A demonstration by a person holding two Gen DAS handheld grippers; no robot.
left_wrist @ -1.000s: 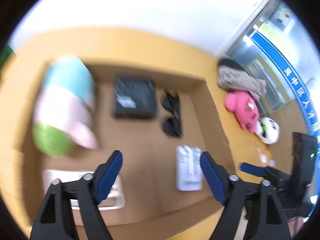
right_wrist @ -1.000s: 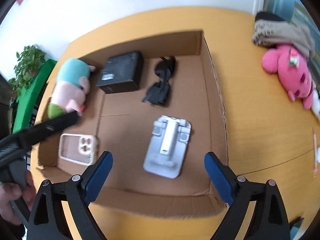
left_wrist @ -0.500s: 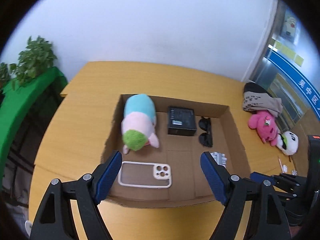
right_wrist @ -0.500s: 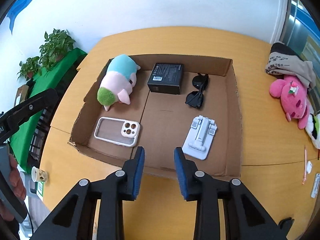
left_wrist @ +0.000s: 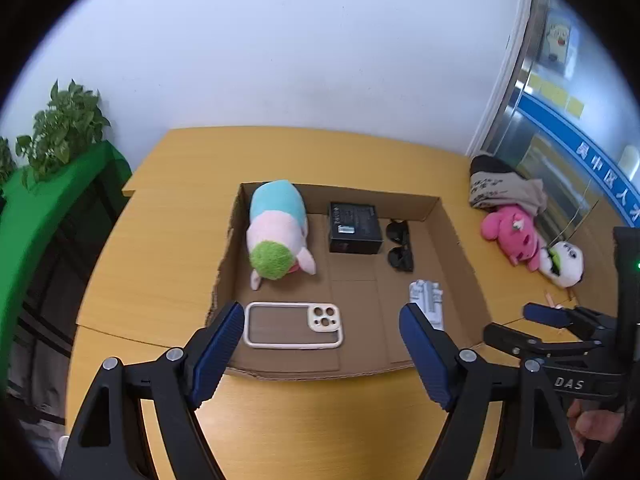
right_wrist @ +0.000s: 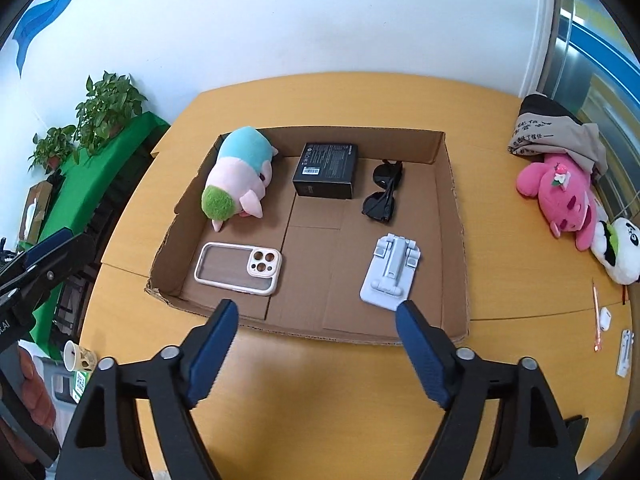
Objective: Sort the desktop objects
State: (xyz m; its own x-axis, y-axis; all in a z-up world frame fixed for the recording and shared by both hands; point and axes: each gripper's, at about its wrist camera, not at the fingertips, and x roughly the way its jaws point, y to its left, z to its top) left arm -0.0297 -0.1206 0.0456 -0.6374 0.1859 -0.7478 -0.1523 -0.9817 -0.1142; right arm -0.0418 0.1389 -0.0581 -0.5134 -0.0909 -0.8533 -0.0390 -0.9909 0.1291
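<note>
Ahead of both empty tools, left tool (left_wrist: 322, 344) wide, right tool (right_wrist: 316, 338) opening, the cardboard tray (right_wrist: 456, 240) looks fully sorted; next likely withdrawing.

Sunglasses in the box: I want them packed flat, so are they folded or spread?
Folded. The sunglasses lie with their arms tucked across the lenses, beside the black box.

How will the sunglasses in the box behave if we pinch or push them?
The sunglasses lie folded on the flat floor of the cardboard box, so a push would probably slide them, not roll them. The frame looks thin and glossy, so likely light, maybe slippery. The arms may swing open when lifted; the lenses probably scratch easily.
</note>
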